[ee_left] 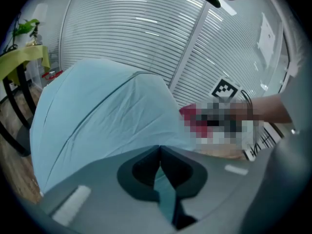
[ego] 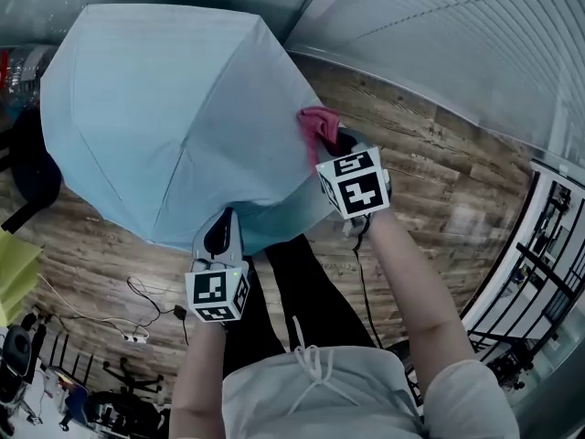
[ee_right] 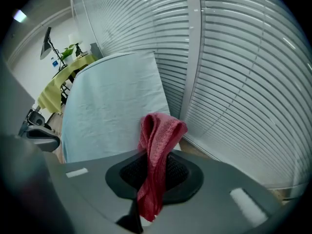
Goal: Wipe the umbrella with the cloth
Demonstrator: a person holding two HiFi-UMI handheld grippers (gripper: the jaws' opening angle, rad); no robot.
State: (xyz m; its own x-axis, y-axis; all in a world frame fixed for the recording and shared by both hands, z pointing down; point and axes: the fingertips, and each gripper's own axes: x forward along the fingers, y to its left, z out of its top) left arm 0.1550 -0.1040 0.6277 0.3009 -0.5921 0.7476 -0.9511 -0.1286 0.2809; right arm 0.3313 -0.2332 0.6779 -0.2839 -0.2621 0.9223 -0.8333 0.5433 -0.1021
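An open pale blue umbrella (ego: 174,108) fills the upper left of the head view, its canopy facing up. My left gripper (ego: 219,238) is shut on the canopy's near edge; in the left gripper view a strip of the blue fabric (ee_left: 163,189) is pinched between the jaws. My right gripper (ego: 336,146) is shut on a red cloth (ego: 317,123), which rests against the umbrella's right edge. In the right gripper view the cloth (ee_right: 156,155) stands folded up out of the jaws, with the umbrella (ee_right: 112,106) just beyond it.
Wooden floor (ego: 439,181) lies under the umbrella. White slatted blinds (ego: 457,35) run along the upper right. A black metal rack (ego: 539,273) stands at the right edge. A yellow-green table (ego: 14,273) and cables (ego: 137,314) are at the left.
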